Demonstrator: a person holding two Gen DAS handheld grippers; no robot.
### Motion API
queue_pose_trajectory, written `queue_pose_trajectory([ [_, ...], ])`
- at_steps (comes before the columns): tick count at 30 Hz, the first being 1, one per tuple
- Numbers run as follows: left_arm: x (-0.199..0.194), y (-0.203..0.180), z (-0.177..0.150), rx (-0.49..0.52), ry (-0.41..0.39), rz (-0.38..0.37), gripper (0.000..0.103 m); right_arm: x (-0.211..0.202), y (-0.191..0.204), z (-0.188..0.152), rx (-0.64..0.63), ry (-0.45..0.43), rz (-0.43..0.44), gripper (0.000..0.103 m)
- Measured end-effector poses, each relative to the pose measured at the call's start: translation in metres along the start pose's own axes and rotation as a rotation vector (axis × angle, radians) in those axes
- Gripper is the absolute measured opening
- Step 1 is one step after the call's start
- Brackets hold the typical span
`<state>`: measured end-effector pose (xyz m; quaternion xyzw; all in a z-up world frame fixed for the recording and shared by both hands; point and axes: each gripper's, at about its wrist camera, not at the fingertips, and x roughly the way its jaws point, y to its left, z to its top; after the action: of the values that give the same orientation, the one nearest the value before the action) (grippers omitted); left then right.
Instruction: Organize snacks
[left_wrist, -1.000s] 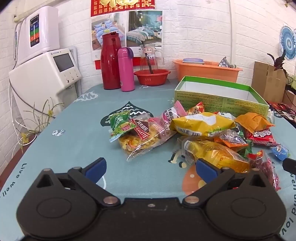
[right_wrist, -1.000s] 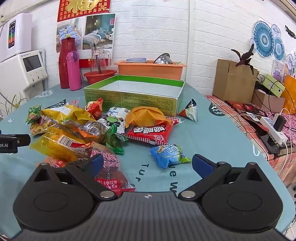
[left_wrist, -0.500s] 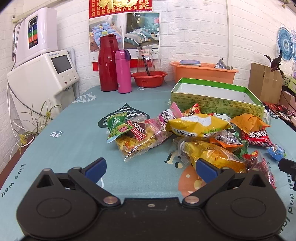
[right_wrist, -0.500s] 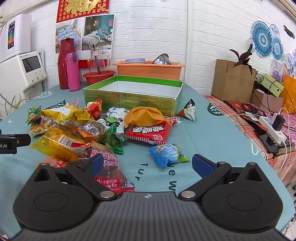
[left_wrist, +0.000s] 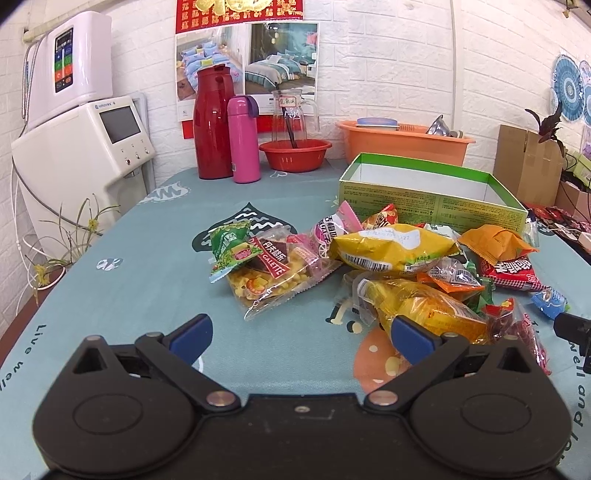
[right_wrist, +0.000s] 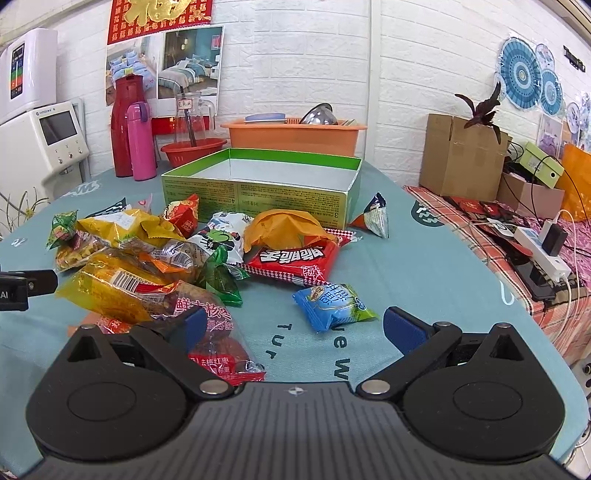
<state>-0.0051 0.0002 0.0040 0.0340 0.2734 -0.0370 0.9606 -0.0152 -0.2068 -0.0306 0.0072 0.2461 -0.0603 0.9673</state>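
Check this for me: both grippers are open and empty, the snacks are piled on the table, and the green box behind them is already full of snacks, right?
Not quite. The green box is empty; the right wrist view shows its bare white inside. The rest holds: the left gripper and right gripper have their jaws apart, holding nothing, and the snack pile lies on the table.

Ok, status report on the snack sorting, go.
Left gripper open, empty. Right gripper open, empty. Snack pile loose on the table, green box empty behind it. Nothing blocking.
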Motion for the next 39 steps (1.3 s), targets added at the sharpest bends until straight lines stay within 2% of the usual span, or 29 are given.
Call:
queue_pose_trajectory([
  [39,0.006,0.001,0.0,0.007,0.019,-0.045,0.103,0.013,0.001,0.003,-0.003,0.024,-0.002,0.103],
])
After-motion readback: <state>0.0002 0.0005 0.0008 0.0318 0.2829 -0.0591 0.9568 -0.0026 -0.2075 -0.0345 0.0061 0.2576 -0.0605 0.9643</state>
